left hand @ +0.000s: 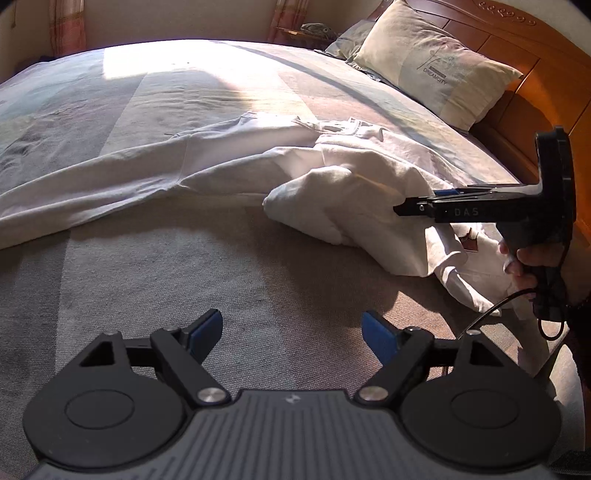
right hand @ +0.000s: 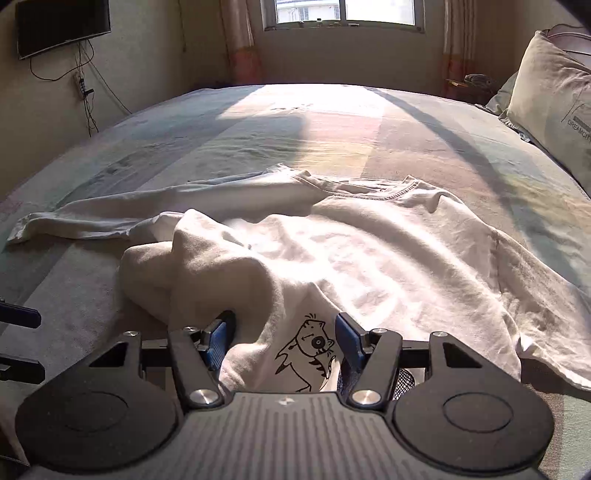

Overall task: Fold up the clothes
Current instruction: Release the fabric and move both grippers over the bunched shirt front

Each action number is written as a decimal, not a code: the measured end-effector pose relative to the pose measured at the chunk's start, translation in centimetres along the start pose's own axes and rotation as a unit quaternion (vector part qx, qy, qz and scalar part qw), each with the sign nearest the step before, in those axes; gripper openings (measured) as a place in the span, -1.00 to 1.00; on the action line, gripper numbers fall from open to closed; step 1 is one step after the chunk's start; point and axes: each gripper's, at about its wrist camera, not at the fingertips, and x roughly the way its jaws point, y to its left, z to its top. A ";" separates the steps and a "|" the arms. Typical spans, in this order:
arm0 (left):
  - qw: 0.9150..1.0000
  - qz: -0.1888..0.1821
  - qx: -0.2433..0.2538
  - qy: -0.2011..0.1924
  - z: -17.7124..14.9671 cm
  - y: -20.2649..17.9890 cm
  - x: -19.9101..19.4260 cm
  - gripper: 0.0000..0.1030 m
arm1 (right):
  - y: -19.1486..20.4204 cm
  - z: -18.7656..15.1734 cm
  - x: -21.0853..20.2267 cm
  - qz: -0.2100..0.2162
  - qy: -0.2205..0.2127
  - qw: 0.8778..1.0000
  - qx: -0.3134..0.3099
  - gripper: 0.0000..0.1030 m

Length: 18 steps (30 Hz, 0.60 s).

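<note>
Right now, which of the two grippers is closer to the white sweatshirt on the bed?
The right. The right gripper sits over the white sweatshirt, fabric between its open fingers. The left gripper hovers over bare bedspread, short of the sweatshirt.

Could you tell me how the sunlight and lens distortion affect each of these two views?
Left wrist view: a sunlit patch blows out the far bedspread, fisheye bows the bed's edge, and the white shirt stays readable. Right wrist view: the window is overexposed, a bright band washes the shirt's chest, and corners vignette dark.
</note>
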 end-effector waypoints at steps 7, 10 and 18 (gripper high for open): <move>0.999 -0.034 0.000 0.007 1.9 0.1 3.3 0.60 | -4.1 0.7 4.1 0.001 0.006 1.000 0.029 0.41; 0.998 -0.055 -0.011 0.008 2.4 0.1 4.3 0.60 | -4.8 1.0 4.3 0.011 0.006 0.999 0.041 0.44; 0.998 -0.056 -0.002 0.008 2.1 -1.1 3.9 0.61 | -2.7 0.1 -4.0 0.036 -0.031 0.999 0.020 0.45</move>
